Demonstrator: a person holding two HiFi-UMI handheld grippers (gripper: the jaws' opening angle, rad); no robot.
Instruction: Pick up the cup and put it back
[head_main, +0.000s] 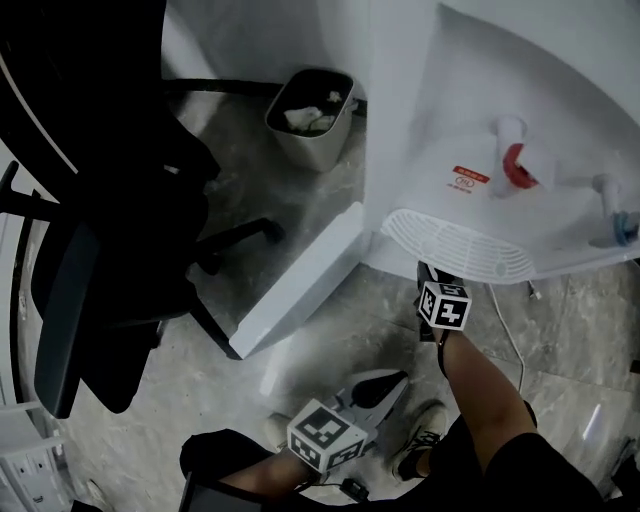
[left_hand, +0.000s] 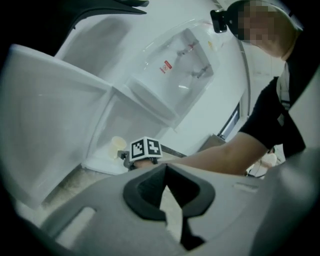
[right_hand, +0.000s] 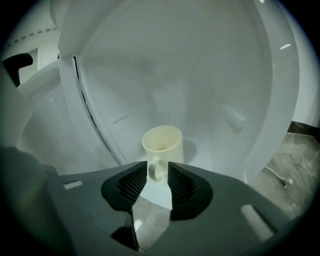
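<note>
A cream cup (right_hand: 162, 142) stands upright on the white floor inside the water dispenser's lower compartment (right_hand: 200, 90), its handle turned toward me. My right gripper (right_hand: 157, 170) is open, and the handle sits between its ribbed pads without being squeezed. The left gripper view shows the same cup (left_hand: 117, 145) just beyond the right gripper's marker cube (left_hand: 145, 149). From the head view that cube (head_main: 444, 305) pokes out under the dispenser, and the cup is hidden. My left gripper (head_main: 380, 388) hangs low over the floor with its tips together and nothing in it.
The dispenser (head_main: 480, 150) has a red tap (head_main: 518, 168), a blue tap (head_main: 622, 228) and a drip grille (head_main: 455, 245) above my right arm. Its open door (head_main: 300, 285) juts out to the left. A waste bin (head_main: 312, 115) and a black office chair (head_main: 100, 200) stand further left.
</note>
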